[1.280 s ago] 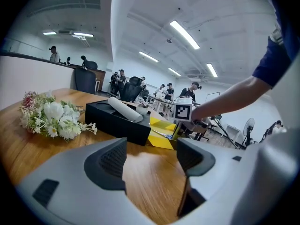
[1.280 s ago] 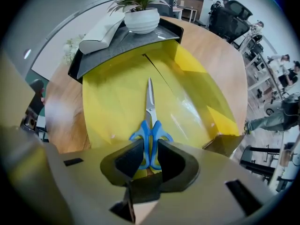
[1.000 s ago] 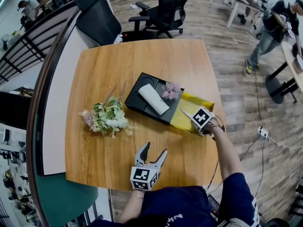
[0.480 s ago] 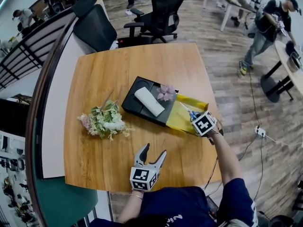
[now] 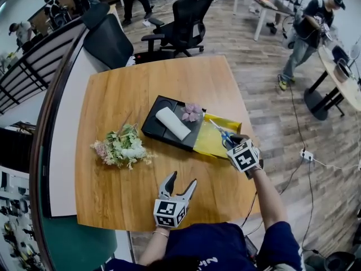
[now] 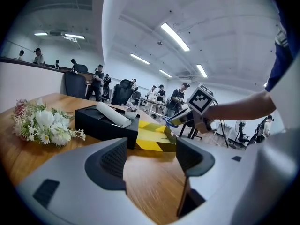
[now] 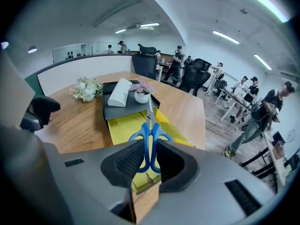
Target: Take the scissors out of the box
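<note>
The scissors (image 7: 150, 137) have blue handles and steel blades. My right gripper (image 7: 150, 162) is shut on the handles, and the blades point away from it over the open yellow box (image 7: 124, 125). In the head view the right gripper (image 5: 231, 145) holds the scissors (image 5: 221, 134) just above the yellow box (image 5: 210, 143) near the table's right edge. From the left gripper view the scissors (image 6: 169, 121) hang clear above the box (image 6: 150, 138). My left gripper (image 5: 181, 180) stays open and empty over the table's near edge, well apart from the box.
A black tray (image 5: 153, 130) with a white roll (image 5: 173, 123) and a small pink flower (image 5: 190, 112) touches the box's left side. A bouquet (image 5: 121, 147) lies left of it. Office chairs (image 5: 180, 21) stand beyond the table. People walk at the far right.
My right gripper has risen and tipped downward, lifting the scissors up out of the yellow box. The left gripper has stayed put.
</note>
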The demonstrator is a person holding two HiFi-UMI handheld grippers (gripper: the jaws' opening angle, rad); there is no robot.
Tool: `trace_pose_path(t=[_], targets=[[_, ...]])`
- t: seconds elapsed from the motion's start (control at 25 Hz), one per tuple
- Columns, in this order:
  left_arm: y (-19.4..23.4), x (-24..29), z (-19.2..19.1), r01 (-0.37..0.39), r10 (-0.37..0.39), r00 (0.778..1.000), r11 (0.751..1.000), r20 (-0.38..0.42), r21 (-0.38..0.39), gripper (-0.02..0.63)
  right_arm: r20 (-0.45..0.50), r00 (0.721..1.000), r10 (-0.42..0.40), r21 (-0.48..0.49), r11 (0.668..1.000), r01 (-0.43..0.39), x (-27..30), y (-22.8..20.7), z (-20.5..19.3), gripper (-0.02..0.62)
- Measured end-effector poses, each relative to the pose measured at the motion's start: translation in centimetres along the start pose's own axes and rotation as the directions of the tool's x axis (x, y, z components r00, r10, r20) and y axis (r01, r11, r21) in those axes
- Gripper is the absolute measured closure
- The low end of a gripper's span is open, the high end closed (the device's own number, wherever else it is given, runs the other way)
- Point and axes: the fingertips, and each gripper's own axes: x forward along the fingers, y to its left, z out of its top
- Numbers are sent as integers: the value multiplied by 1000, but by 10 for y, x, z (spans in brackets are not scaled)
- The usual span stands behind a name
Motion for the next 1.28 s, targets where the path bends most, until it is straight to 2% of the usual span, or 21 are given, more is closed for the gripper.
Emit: trace_pose_path(t=[0.2, 0.4, 0.76, 1.08, 1.28], targets=[[-4, -4, 3, 12, -12, 1000, 1000, 9, 10, 282, 93, 995, -43, 20, 999, 41, -28, 8, 8, 500], [-6, -7, 5, 17, -18, 1000, 1000, 22, 10, 288, 190, 978, -89, 65, 995, 78, -57, 19, 12, 500], [-12, -12, 17, 20, -21, 998, 1000, 63, 16, 295, 358, 908, -217, 180, 970, 161, -111, 37, 10, 500], [-21, -14, 24, 24, -28, 995, 999, 95, 37, 305, 434, 845, -311, 313, 932, 182, -148, 59, -20, 500], [-26, -15, 19, 35, -40, 995, 998, 95, 52, 305, 428, 836, -343, 367, 911, 186, -154, 78, -54, 500]])
